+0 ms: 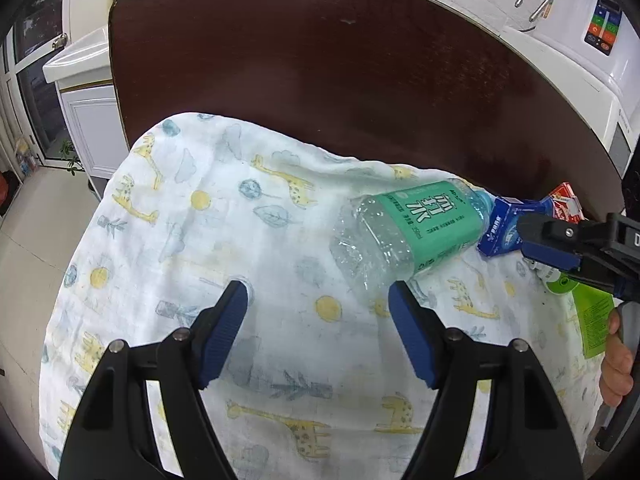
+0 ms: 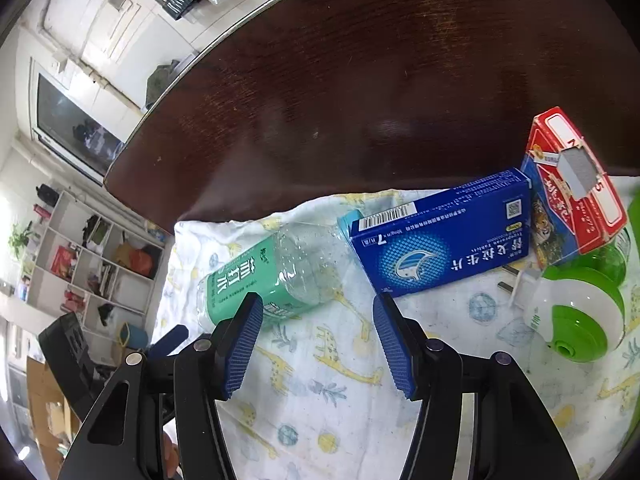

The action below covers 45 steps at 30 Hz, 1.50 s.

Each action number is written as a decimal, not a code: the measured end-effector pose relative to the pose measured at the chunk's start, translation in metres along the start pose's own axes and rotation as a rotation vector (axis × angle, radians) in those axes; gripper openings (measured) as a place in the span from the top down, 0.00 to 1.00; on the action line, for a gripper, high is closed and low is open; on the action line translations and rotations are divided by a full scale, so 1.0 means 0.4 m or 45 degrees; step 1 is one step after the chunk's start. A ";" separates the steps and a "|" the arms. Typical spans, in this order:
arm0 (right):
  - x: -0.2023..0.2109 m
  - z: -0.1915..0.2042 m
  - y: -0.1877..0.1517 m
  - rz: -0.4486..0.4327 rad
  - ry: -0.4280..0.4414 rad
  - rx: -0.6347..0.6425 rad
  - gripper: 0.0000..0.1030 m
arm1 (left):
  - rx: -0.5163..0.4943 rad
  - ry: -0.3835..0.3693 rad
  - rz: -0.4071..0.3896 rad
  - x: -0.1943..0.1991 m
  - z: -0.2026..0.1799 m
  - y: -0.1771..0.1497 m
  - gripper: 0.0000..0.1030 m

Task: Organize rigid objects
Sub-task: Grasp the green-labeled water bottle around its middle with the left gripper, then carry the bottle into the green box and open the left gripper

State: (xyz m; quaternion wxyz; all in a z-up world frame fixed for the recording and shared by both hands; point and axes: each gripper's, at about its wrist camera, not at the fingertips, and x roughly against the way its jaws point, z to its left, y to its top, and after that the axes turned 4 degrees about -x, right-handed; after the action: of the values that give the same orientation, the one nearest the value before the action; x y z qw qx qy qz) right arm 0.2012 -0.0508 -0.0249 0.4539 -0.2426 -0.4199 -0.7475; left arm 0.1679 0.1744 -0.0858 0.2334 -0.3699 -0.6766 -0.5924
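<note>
A clear plastic bottle (image 1: pixel 404 224) with a green label lies on its side on a giraffe-print cloth (image 1: pixel 240 240). My left gripper (image 1: pixel 318 304) is open and empty, just short of the bottle's base. A blue medicine box (image 2: pixel 444 240) lies against the bottle's cap end, a red box (image 2: pixel 572 192) beside it. A green and white plug-in device (image 2: pixel 580 312) rests at the right. My right gripper (image 2: pixel 318 312) is open and empty, between the bottle (image 2: pixel 264 276) and the blue box. It shows at the right of the left wrist view (image 1: pixel 536 240).
The cloth (image 2: pixel 340 380) covers the near part of a dark brown wooden table (image 1: pixel 320 60). A white appliance (image 1: pixel 592 52) stands beyond the table's right edge. White cabinets (image 1: pixel 88 112) stand at the left. Open shelves (image 2: pixel 88 256) stand far left.
</note>
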 end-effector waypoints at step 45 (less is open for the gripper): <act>-0.099 0.068 0.055 -0.027 0.025 0.022 0.39 | -0.260 -0.049 -0.039 -0.163 -0.078 0.124 0.30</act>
State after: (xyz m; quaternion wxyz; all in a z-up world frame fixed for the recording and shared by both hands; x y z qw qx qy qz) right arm 0.2388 -0.0142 -0.0312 0.4521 -0.2267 -0.4243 -0.7511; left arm 0.2428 0.1306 -0.0977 0.1722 -0.3928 -0.6225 -0.6546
